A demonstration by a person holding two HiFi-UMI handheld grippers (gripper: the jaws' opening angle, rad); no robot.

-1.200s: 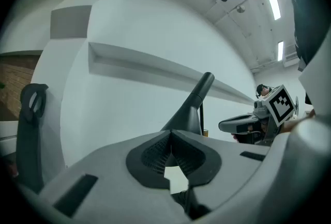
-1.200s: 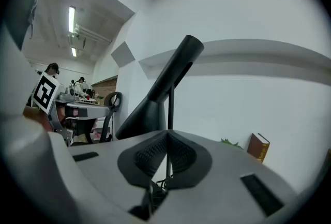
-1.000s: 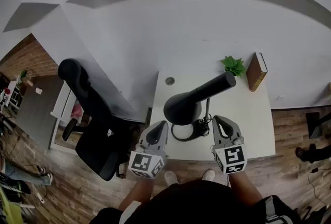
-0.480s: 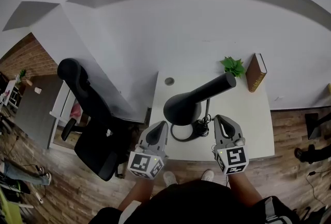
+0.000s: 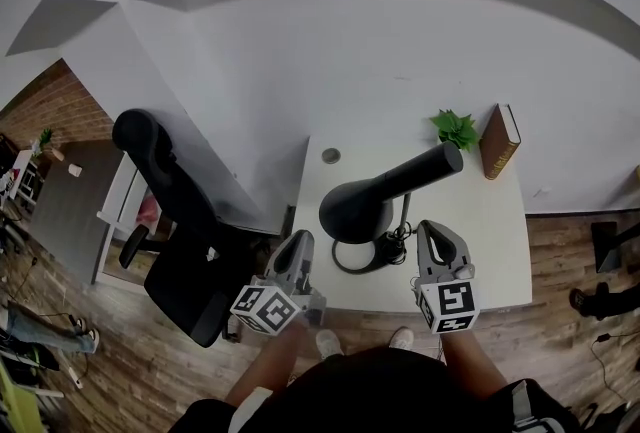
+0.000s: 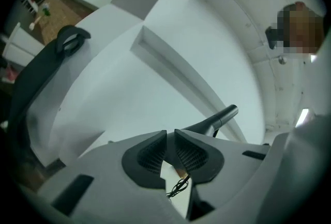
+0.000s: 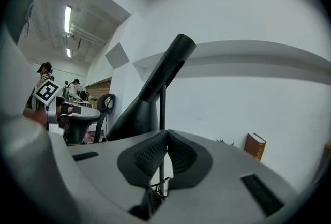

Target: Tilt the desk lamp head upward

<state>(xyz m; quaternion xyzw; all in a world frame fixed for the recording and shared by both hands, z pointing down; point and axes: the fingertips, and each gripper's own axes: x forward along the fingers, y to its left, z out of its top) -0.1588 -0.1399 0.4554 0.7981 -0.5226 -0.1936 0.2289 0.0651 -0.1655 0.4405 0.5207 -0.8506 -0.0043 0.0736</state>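
Note:
The black desk lamp (image 5: 357,210) stands on the white desk (image 5: 490,231), its cone head low and facing me, its neck rising toward the back right. The round base (image 5: 352,261) sits near the front edge. My left gripper (image 5: 301,241) hovers at the desk's front left corner, left of the lamp; its jaws are opening, a thin gap with nothing in it. In the left gripper view (image 6: 170,133) the lamp neck (image 6: 220,117) shows beyond the pads. My right gripper (image 5: 431,228) is shut and empty, right of the base. In the right gripper view (image 7: 166,134) the lamp (image 7: 140,110) rises just ahead.
A brown book (image 5: 497,140) and a small green plant (image 5: 453,128) stand at the desk's back right by the white wall. A black office chair (image 5: 170,211) sits left of the desk. The lamp's cord (image 5: 398,239) is bundled by the base. People stand far off (image 7: 45,70).
My left gripper has swung a little to the left and turned, away from the lamp head. The right gripper and the lamp have hardly moved.

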